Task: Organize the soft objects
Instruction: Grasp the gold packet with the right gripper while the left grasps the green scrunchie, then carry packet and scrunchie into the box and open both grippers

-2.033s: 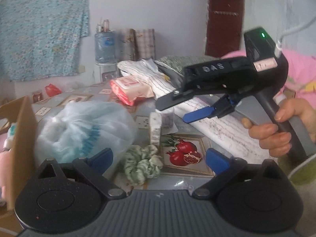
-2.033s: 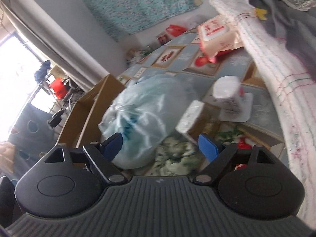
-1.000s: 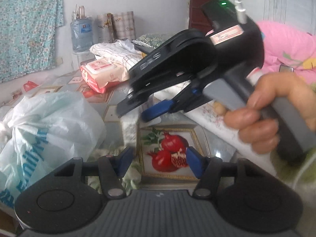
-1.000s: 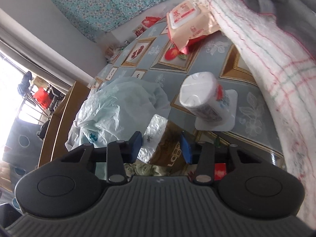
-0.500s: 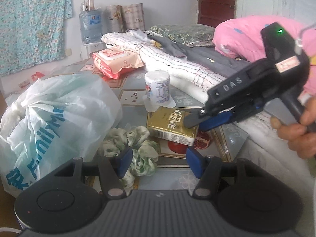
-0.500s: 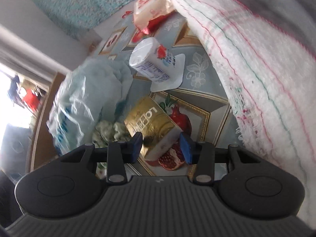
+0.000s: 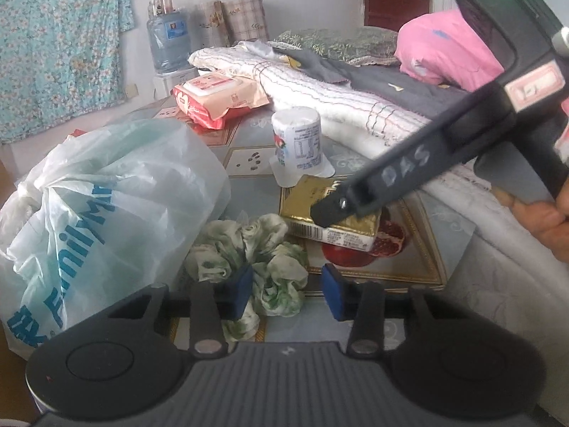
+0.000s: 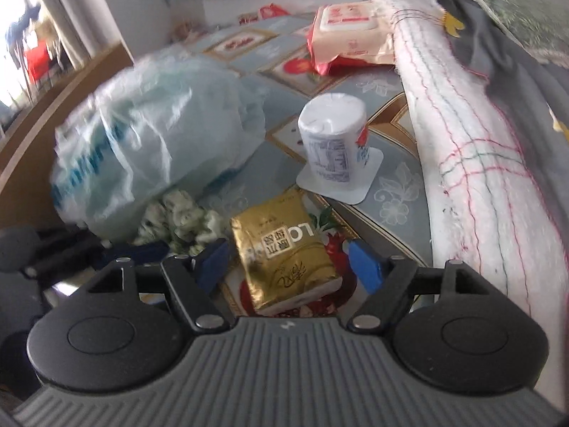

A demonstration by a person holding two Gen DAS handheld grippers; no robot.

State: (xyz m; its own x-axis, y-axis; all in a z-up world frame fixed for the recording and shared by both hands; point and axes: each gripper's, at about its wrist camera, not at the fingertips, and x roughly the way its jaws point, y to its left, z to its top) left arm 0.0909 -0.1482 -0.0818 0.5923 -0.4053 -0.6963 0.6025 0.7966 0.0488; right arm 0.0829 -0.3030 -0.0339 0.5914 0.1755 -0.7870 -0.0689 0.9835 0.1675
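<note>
We see our left gripper [image 7: 287, 291] low over the bench [image 7: 249, 192], its jaws apart with the blue pads either side of the near edge of a green-and-white scrunchie [image 7: 249, 252], not closed on it. The scrunchie lies on the bench just beside a pale plastic shopping bag [image 7: 106, 206] with blue lettering, touching its lower edge, and close to a gold foil packet [image 7: 320, 203] that rests flat on a pomegranate picture printed on the bench cover. Our right gripper [image 8: 288, 261] hovers over that gold packet [image 8: 284, 249], jaws apart on either side of it and holding nothing; in the left wrist view its black body crosses in front of the packet, held by our right hand [image 7: 547, 220] at the frame's edge. Behind the packet an overturned white yogurt cup [image 8: 334, 142] stands on its lid. Farther back lies a pink-and-red pack of wet wipes [image 7: 217, 98], and along the right run folded blankets [image 8: 473, 149], white with coloured stitching. In the right wrist view the scrunchie [image 8: 177, 220] sits tucked under the bag [image 8: 156, 135], left of the packet.
</note>
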